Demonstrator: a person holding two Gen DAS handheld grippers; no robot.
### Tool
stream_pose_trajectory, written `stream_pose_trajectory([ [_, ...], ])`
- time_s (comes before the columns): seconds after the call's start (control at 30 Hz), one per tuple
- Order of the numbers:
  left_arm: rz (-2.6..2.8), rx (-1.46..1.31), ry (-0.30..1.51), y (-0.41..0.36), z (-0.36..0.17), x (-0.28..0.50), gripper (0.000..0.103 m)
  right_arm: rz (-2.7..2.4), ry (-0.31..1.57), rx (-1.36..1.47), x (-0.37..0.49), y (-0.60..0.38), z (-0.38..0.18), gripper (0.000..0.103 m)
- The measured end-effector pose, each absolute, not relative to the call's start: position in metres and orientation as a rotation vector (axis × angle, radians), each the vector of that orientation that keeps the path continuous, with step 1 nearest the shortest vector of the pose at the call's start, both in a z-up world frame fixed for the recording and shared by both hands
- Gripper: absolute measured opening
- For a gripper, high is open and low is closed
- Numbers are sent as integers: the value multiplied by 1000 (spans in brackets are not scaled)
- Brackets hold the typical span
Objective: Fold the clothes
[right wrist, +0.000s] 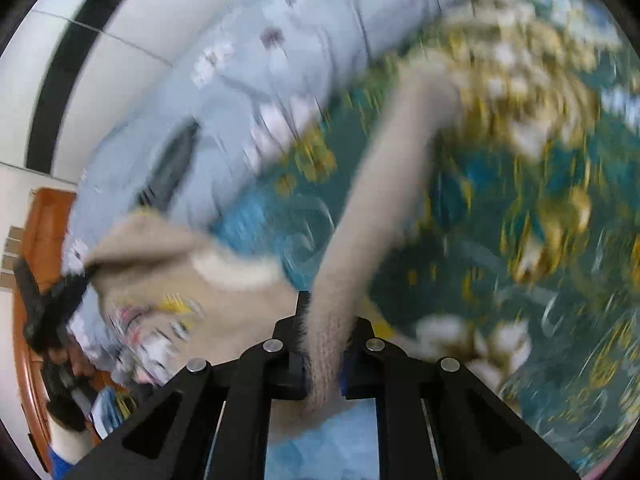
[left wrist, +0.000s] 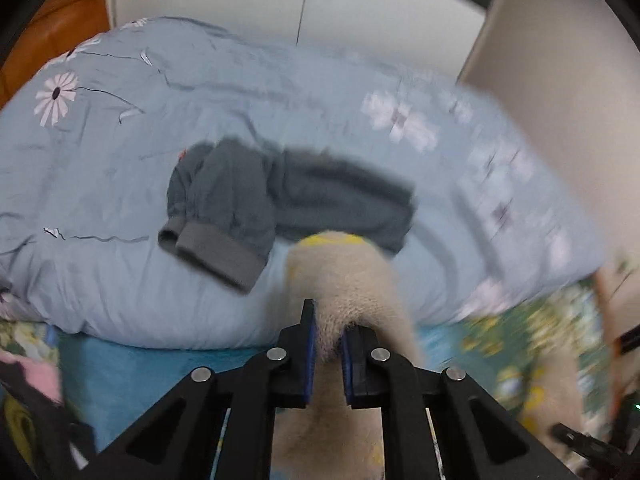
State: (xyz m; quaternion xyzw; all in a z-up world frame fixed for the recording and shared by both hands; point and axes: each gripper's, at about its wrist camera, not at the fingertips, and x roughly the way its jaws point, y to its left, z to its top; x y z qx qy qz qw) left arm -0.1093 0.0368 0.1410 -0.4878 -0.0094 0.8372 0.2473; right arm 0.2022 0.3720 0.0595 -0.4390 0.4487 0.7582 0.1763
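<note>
Left gripper [left wrist: 329,330] clamped on a fold of the beige fuzzy garment [left wrist: 344,280], fingers [left wrist: 309,344] nearly together with the cloth pinched between the blue pads. Right gripper [right wrist: 324,332] likewise closed tight on another stretch of the same garment [right wrist: 376,200], fabric running up and away from the fingers [right wrist: 301,320]. Garment strung between both grippers, above the teal flowered bedsheet [right wrist: 520,240]. Left gripper also visible at the left edge of the right wrist view, gripping the garment's far end. Beyond, on the light blue duvet [left wrist: 200,92] with daisy print, a dark grey garment [left wrist: 248,204] lying folded, cuffs toward the camera. Heavy motion blur in both views
</note>
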Motion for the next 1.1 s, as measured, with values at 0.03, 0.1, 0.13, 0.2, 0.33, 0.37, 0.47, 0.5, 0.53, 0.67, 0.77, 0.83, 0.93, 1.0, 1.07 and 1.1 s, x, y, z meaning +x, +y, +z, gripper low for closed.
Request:
stream_pose_trajectory([
  [0.03, 2280, -1305, -78, 31, 155, -108, 11, 2179, 1250, -1199, 200, 380, 76, 10],
  [0.1, 2264, -1226, -215, 12, 187, -101, 11, 2263, 1215, -1082, 200, 396, 117, 10],
  [0.13, 2251, -1179, -285, 1, 203, -96, 11, 2309, 1200, -1015, 202, 403, 139, 10],
  [0.2, 2231, -1092, -375, -19, 230, -80, 11, 2395, 1157, -915, 207, 409, 175, 10],
  [0.33, 2214, -976, -462, -51, 266, -42, 11, 2543, 1056, -779, 222, 404, 233, 10],
  [0.37, 2214, -953, -469, -58, 272, -31, 11, 2574, 1035, -752, 227, 400, 244, 10],
  [0.47, 2213, -882, -473, -85, 286, 10, 11, 2626, 987, -732, 242, 389, 262, 10],
  [0.5, 2215, -878, -471, -93, 287, 21, 11, 2637, 973, -735, 247, 385, 265, 10],
  [0.53, 2213, -883, -472, -99, 288, 29, 11, 2644, 960, -747, 252, 381, 267, 10],
  [0.67, 2199, -923, -472, -118, 286, 53, 12, 2661, 908, -809, 265, 373, 265, 10],
  [0.77, 2239, -922, -404, -109, 279, 51, 12, 2656, 880, -866, 253, 374, 255, 10],
  [0.83, 2251, -962, -401, -100, 262, 36, 12, 2648, 870, -906, 240, 377, 244, 10],
  [0.93, 2311, -1019, -391, -87, 221, 14, 12, 2599, 875, -935, 212, 387, 210, 10],
  [1.0, 2341, -1050, -403, -85, 190, 6, 12, 2564, 918, -942, 204, 394, 183, 10],
  [1.07, 2358, -1113, -422, -85, 155, -2, 12, 2519, 965, -963, 197, 400, 154, 10],
  [1.1, 2361, -1178, -421, -84, 136, -8, 12, 2489, 975, -1003, 191, 400, 136, 10],
])
